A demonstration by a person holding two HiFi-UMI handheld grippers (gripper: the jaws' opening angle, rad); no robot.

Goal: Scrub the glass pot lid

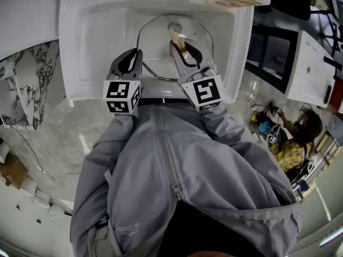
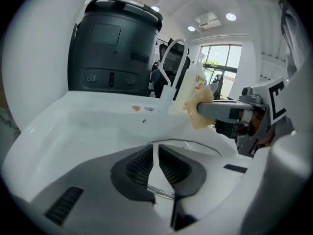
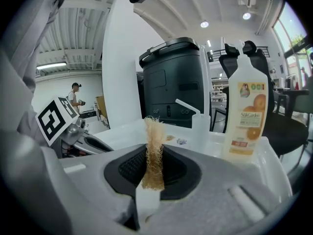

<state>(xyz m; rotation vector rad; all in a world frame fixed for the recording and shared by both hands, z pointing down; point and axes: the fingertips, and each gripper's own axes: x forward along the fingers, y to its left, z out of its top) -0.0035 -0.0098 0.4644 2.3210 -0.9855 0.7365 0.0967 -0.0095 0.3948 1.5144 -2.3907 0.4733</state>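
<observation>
Round clear glass pot lid (image 1: 161, 52) with metal rim: lies in basin of white rectangular sink (image 1: 96, 36), ahead of both tools. Left gripper (image 1: 137, 55): jaws all but together, pinching the lid's near-left rim; a strip of glass shows in the thin slit between the pads. Right gripper (image 1: 179, 47): just right of the left one, over the lid, clamped on a tan fibrous scrub pad (image 3: 153, 155) standing upright past its tips. Orange-labelled pale soap bottle (image 3: 247, 116): on sink ledge, beyond and right of right gripper.
</observation>
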